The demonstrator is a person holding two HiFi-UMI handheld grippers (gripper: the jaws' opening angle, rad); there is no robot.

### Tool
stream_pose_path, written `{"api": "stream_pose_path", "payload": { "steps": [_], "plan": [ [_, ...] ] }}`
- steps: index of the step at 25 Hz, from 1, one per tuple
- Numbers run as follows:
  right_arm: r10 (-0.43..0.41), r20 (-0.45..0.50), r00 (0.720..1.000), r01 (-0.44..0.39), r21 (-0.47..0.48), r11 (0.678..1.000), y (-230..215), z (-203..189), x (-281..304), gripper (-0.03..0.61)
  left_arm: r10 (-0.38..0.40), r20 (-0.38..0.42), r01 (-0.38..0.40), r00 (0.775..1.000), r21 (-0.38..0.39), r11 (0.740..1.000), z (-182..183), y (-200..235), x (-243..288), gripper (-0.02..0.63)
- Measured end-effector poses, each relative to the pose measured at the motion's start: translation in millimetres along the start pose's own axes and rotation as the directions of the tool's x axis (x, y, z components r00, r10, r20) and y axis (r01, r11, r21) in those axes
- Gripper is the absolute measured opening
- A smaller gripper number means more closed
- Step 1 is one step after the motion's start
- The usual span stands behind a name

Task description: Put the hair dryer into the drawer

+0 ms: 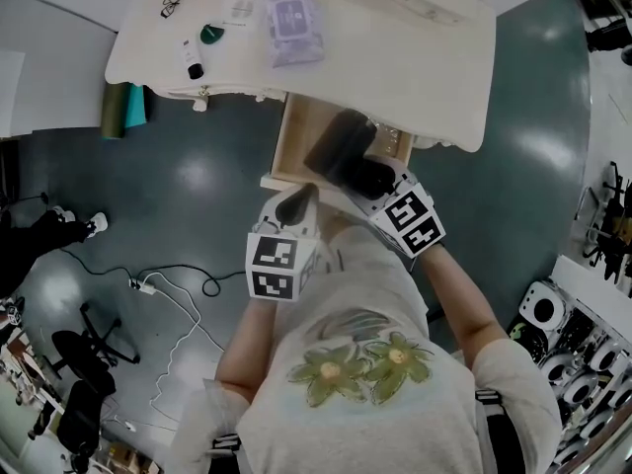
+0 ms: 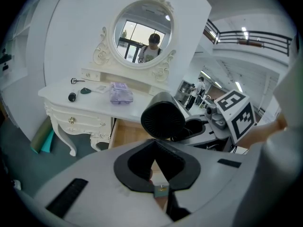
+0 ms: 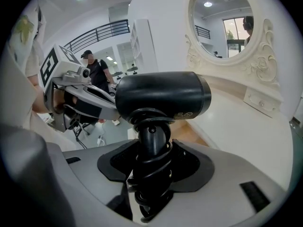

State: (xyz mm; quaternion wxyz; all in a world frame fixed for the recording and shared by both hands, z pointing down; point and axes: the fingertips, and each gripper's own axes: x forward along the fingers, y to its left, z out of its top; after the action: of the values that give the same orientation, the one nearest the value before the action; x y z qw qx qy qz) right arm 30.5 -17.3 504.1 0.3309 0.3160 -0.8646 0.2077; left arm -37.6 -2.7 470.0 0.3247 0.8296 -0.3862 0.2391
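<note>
The black hair dryer (image 1: 341,144) hangs over the open wooden-bottomed drawer (image 1: 294,131) of the white dressing table (image 1: 434,77). My right gripper (image 1: 367,176) is shut on its handle, around which the cord is wound (image 3: 150,167); the barrel (image 3: 161,96) lies crosswise above the jaws. My left gripper (image 1: 299,200) is just left of it, near the drawer's front edge, with its pads (image 2: 165,157) together and nothing between them. In the left gripper view the dryer's rear grille (image 2: 162,119) faces me, with the drawer (image 2: 127,134) behind it.
On the tabletop lie a purple packet (image 1: 293,28), a small black bottle (image 1: 194,67) and a green item (image 1: 211,34). An oval mirror (image 2: 143,37) stands at the back. Green rolls (image 1: 126,109) lean beside the table; a cable (image 1: 168,284) and a chair (image 1: 84,354) are on the floor.
</note>
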Motion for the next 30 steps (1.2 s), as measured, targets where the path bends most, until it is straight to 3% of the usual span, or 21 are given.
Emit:
{"api": "stream_pose_path", "payload": {
  "steps": [30],
  "plan": [
    [0.03,-0.09,0.995,-0.034,-0.041,0.999,-6,-20,25,0.21,0.0,-0.016,-0.001,1.0,-0.035,0.999,-3,11,5,0.009]
  ]
}}
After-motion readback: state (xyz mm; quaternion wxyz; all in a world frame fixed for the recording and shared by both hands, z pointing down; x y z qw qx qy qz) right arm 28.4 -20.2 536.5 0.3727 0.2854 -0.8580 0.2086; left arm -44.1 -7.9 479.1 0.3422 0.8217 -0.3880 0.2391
